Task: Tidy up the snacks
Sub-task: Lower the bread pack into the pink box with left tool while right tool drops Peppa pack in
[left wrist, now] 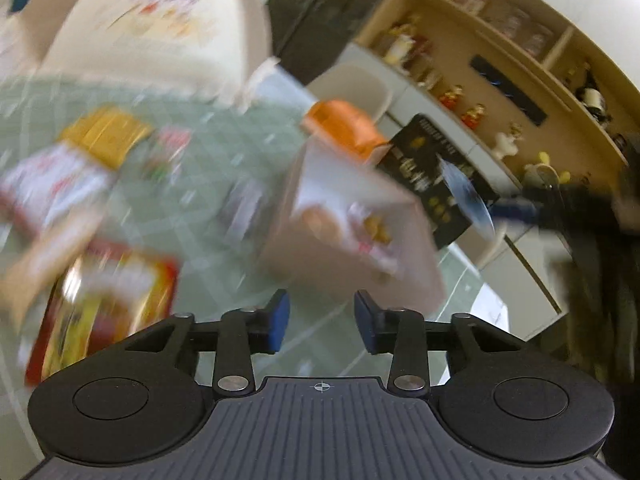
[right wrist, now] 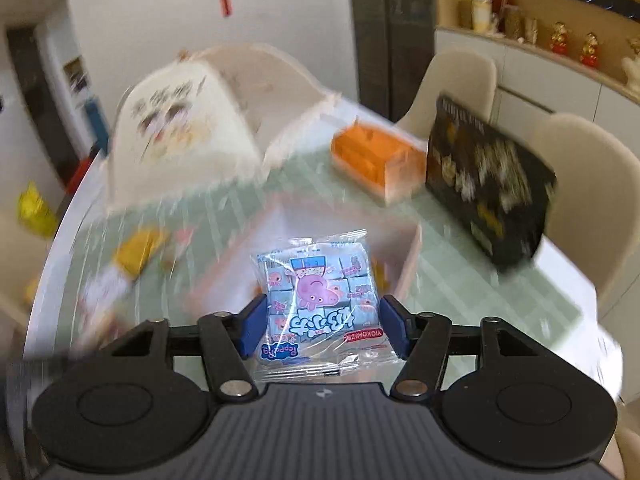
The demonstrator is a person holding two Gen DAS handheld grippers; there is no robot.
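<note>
My right gripper (right wrist: 320, 326) is shut on a clear blue Peppa Pig snack packet (right wrist: 320, 304) and holds it above the near rim of a pink open box (right wrist: 408, 248) on the green checked table. My left gripper (left wrist: 322, 318) is open and empty, just in front of the same pink box (left wrist: 352, 216), which holds some snacks. The left wrist view is blurred. Loose packets lie left of it: a red and yellow bag (left wrist: 108, 304), a white and red packet (left wrist: 56, 192) and a gold packet (left wrist: 104, 140).
An orange-lidded container (right wrist: 376, 160) and a black upright box (right wrist: 488, 184) stand behind the pink box. A large white bag (right wrist: 180, 132) stands at the back left. Cream chairs (right wrist: 460, 84) ring the table; shelves with figurines line the right wall.
</note>
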